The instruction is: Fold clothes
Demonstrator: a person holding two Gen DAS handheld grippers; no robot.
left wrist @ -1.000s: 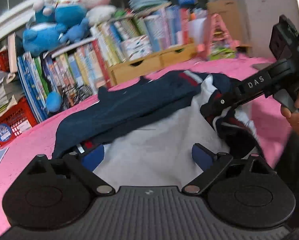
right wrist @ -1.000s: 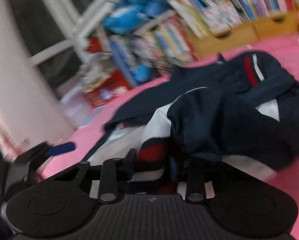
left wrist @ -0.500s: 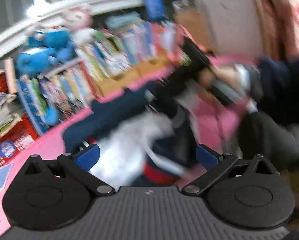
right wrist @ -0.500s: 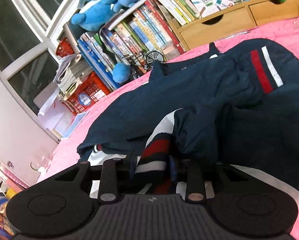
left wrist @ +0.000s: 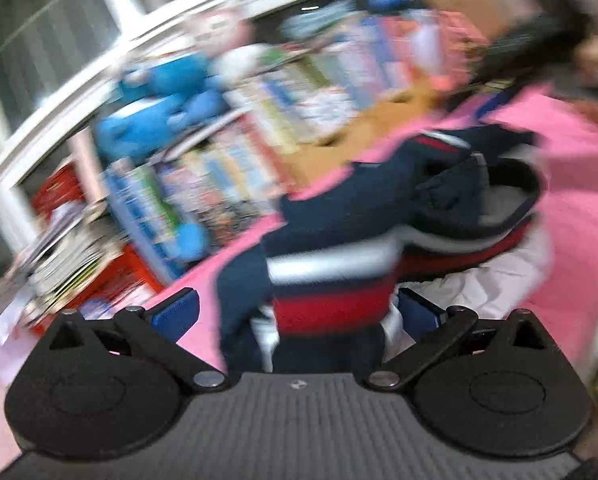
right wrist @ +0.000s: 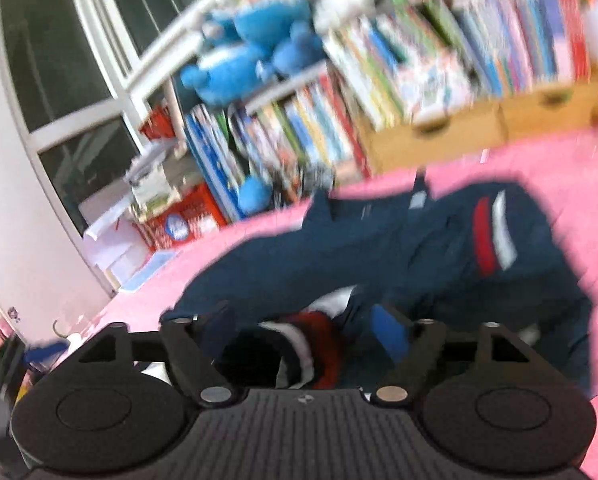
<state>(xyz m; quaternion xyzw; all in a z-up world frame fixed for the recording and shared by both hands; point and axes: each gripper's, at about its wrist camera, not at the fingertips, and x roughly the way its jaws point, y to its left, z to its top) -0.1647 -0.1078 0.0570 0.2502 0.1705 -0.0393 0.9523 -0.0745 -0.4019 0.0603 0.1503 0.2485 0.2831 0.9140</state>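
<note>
Both views blurred. My left claw (left wrist: 295,312) stands spread wide, blue pads (left wrist: 175,312) far apart, gripping nothing. The striped cuff (left wrist: 331,292) of the jacket (left wrist: 363,208) sits in the gap between the pads, but neither pad presses on it. My right claw (right wrist: 303,332) has just been opening; its jaws are parted, and a red-white-navy cuff end (right wrist: 311,344) lies loose between them, not pinched as far as I can tell.

The jacket is navy with red and white bands and a white lining. It lies bunched on the pink counter (left wrist: 571,208). In the left view its long axis runs from near the claw at bottom centre up and to the right, towards the wooden drawer box (left wrist: 379,128). The hem or cuff bands point at me; a folded-over rounded part (left wrist: 507,200) with grey lining sits at the right end. In the right view the jacket (right wrist: 439,256) stretches diagonally from lower left to upper right, with a red and white stripe patch (right wrist: 495,232) on the far right part and the collar point towards the shelf.

Behind the counter: a row of books (right wrist: 379,92), blue plush toys (right wrist: 251,56), a red basket (right wrist: 187,220), windows at left. In the right view my other claw is a dark blur at the lower left edge (right wrist: 15,360).
</note>
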